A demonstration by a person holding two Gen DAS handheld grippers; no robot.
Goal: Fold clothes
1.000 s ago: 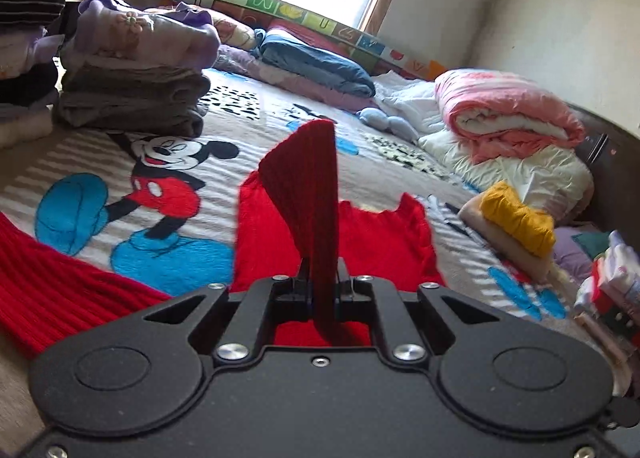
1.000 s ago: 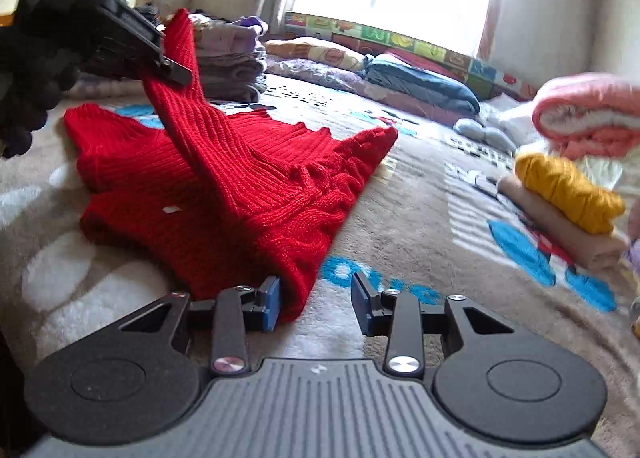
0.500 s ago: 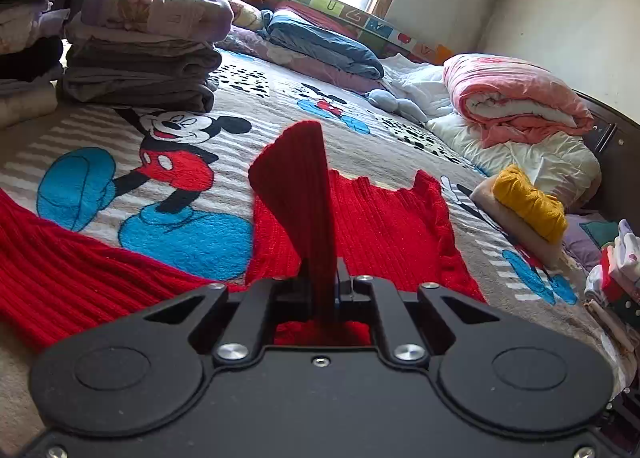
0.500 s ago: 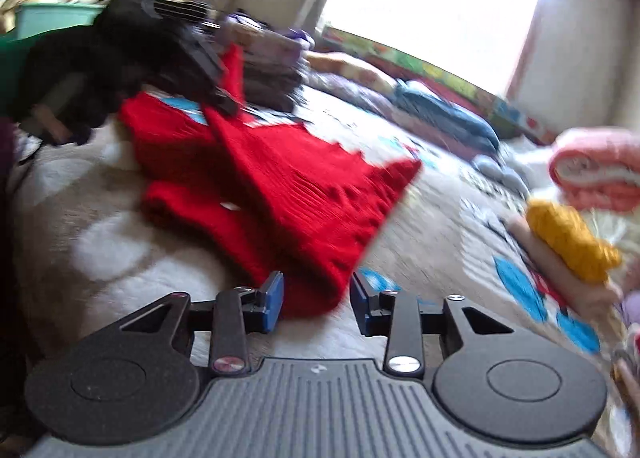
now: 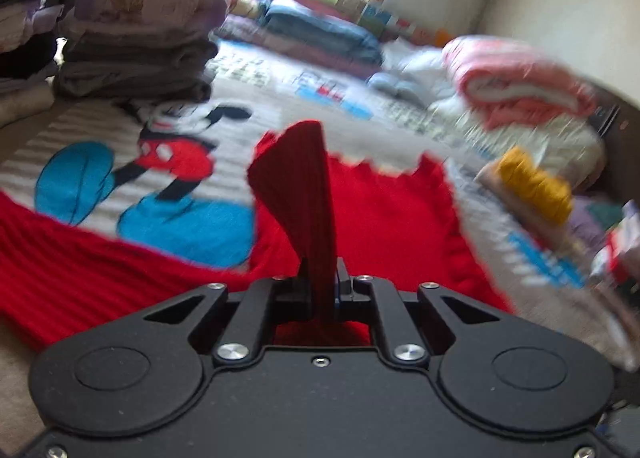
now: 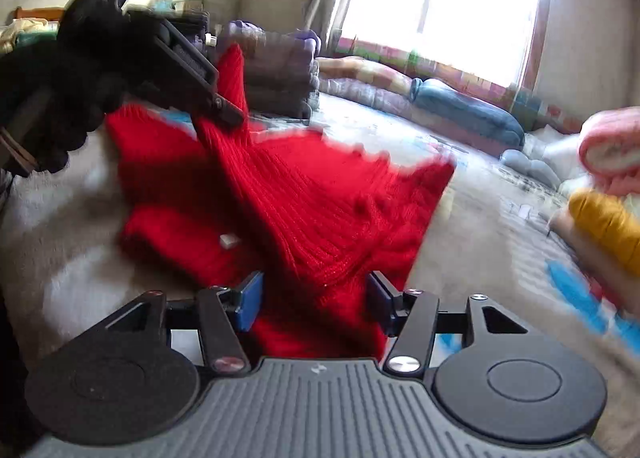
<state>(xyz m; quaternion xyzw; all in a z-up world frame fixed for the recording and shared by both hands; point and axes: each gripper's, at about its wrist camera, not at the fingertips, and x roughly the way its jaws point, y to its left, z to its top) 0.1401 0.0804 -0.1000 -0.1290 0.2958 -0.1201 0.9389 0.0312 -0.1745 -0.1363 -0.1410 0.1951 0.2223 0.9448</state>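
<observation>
Our left gripper (image 5: 323, 282) still pinches a raised flap of the red sweater (image 6: 320, 193), which lies spread on the Mickey Mouse blanket (image 5: 120, 145). What has changed is our right gripper (image 6: 315, 300): a second ago it sat beside the knit's near edge, and now its blue pads stand wide apart with that edge between them. We judge a second grasp is imminent, readying the fold.

Right gripper (image 6: 314, 304) spread wide, blue pads either side of the red sweater's (image 6: 320, 209) near fold; up ahead to its left, the left gripper (image 6: 224, 113) pinches a raised strip of it; yellow knit (image 6: 604, 221) far right
</observation>
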